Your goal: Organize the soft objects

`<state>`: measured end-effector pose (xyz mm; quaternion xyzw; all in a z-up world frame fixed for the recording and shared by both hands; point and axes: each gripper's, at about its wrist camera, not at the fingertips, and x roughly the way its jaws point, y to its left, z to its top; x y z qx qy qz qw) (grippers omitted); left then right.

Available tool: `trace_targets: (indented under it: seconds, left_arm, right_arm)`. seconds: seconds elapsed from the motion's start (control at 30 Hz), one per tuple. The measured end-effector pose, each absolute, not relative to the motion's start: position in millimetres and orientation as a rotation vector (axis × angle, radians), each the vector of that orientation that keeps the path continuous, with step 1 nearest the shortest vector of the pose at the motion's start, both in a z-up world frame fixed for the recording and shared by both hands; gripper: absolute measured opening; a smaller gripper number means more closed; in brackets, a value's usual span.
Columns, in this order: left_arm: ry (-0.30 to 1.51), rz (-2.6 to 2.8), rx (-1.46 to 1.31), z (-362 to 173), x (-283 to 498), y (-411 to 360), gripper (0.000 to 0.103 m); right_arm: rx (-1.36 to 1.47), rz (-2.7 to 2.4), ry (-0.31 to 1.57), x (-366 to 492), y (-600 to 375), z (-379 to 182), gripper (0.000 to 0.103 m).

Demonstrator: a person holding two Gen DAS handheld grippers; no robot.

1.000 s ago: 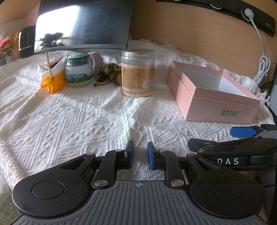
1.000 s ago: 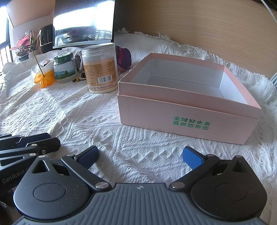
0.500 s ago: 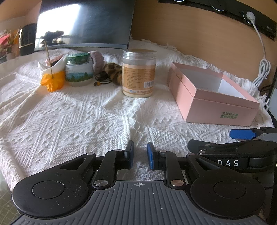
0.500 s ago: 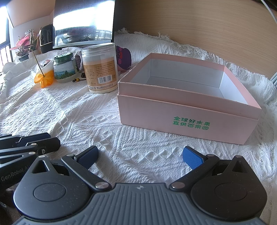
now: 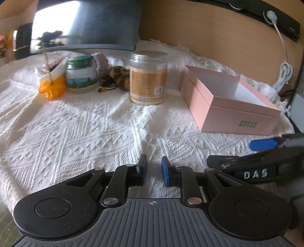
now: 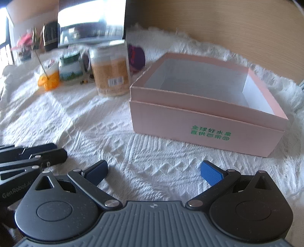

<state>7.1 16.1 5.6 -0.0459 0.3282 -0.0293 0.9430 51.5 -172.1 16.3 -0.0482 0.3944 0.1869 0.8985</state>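
Up close, the left gripper (image 5: 153, 169) has its jaws only a little apart with nothing between them, while the right gripper (image 6: 153, 172) is spread wide and empty too. Both hover over the white knitted cloth (image 5: 85, 133). Next comes the open pink box (image 6: 199, 121) (nothing inside it). Farther back, the leopard scrunchie (image 5: 120, 76) and pink scrunchie (image 5: 101, 61) sit behind two jars (image 5: 148, 77).

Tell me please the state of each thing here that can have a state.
pink box: open, no lid on, inside looks empty
tall jar: upright, lid on
green-lidded jar: upright, lid on
left gripper: narrow gap, holds nothing
right gripper: wide open, holds nothing
white plug: in the wall socket
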Motion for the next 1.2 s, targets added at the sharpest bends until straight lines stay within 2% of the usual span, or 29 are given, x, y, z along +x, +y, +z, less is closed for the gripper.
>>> trace_targets:
  seconds: [0.33, 0.47, 0.63, 0.77, 0.93, 1.2]
  left_arm:
    - [0.855, -0.289, -0.273, 22.0, 50.2, 71.7, 0.021]
    - [0.731, -0.249, -0.201, 43.1, 58.4, 108.4, 0.021]
    - [0.622, -0.187, -0.175, 68.1, 66.7, 177.3, 0.021]
    - [0.487, -0.118, -0.197, 101.7, 78.3, 247.4, 0.021]
    - [0.523, -0.085, -0.280, 111.1, 154.3, 317.6, 0.021]
    - [0.716, -0.172, -0.224, 76.3, 270.4, 348.1, 0.024]
  right_arm:
    - [-0.120, 0.371, 0.946, 68.5, -162.4, 20.3, 0.103]
    - [-0.120, 0.305, 0.921, 67.1, -147.2, 32.9, 0.096]
    - [-0.180, 0.270, 0.740, 57.6, -109.4, 65.5, 0.096]
    - [-0.185, 0.293, 0.716, 66.1, -74.1, 82.4, 0.096]
    - [-0.168, 0.337, 0.752, 73.3, -23.7, 82.7, 0.095]
    - [-0.241, 0.362, 0.803, 58.6, 23.9, 81.8, 0.095]
